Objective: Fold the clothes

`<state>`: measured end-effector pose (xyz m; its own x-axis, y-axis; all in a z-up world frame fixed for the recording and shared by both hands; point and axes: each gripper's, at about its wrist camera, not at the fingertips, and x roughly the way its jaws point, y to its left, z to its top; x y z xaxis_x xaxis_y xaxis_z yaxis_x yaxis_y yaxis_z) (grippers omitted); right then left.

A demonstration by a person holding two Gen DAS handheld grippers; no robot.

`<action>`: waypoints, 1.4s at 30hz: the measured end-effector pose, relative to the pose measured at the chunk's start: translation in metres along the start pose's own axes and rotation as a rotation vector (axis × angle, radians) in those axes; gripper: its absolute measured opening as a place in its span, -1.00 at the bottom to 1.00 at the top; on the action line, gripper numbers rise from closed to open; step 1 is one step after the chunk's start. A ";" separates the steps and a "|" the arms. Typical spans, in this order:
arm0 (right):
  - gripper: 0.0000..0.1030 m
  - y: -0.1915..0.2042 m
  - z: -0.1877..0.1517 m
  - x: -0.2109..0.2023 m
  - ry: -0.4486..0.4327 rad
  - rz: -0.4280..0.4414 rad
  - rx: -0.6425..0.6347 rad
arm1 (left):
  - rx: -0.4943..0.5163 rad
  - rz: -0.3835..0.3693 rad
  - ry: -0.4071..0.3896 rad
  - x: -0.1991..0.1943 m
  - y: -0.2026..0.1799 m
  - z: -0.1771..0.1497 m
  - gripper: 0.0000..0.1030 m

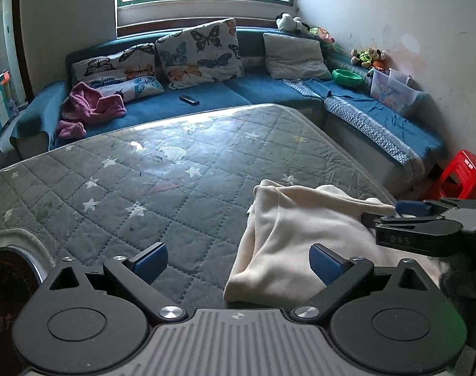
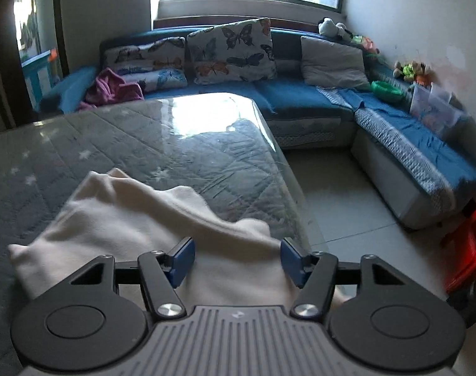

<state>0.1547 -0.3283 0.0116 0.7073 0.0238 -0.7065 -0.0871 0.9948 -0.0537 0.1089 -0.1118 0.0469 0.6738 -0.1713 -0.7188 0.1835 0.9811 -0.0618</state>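
Cream garment is lying bunched on the quilted grey table cover, toward 4 o'clock in the left wrist view. Left gripper is sitting with its fingers spread apart, gripping nothing; its right pad is overlapping the cloth's edge. Right gripper is hovering over the garment's near end, fingers likewise spread, cloth showing between them. Blue sofa is running along 12 o'clock, a purple cloth lying at 10 o'clock.

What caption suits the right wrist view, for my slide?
Open right gripper over a cream garment on the quilted table.
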 end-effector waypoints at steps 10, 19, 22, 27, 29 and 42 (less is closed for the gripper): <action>-0.83 0.008 0.006 -0.006 -0.024 0.074 -0.044 | -0.020 -0.006 0.033 0.006 0.034 -0.002 0.85; -0.85 0.023 0.026 -0.097 -0.255 0.137 -0.055 | -0.058 0.040 0.001 -0.016 0.063 -0.007 0.85; -0.85 0.041 0.022 -0.137 -0.319 0.215 -0.110 | -0.084 0.070 -0.030 -0.033 0.079 -0.003 0.85; -0.85 0.072 0.016 -0.205 -0.425 0.346 -0.202 | -0.121 0.137 -0.102 -0.067 0.109 -0.001 0.87; -0.85 0.085 0.014 -0.233 -0.468 0.398 -0.240 | -0.133 0.164 -0.127 -0.079 0.123 -0.003 0.87; 0.45 0.118 -0.095 -0.286 -0.422 0.476 -0.280 | -0.127 0.108 -0.118 -0.120 0.139 -0.063 0.93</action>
<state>-0.1245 -0.2276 0.1408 0.7545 0.5441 -0.3669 -0.5929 0.8049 -0.0257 0.0084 0.0511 0.0814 0.7655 -0.0661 -0.6400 0.0185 0.9966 -0.0808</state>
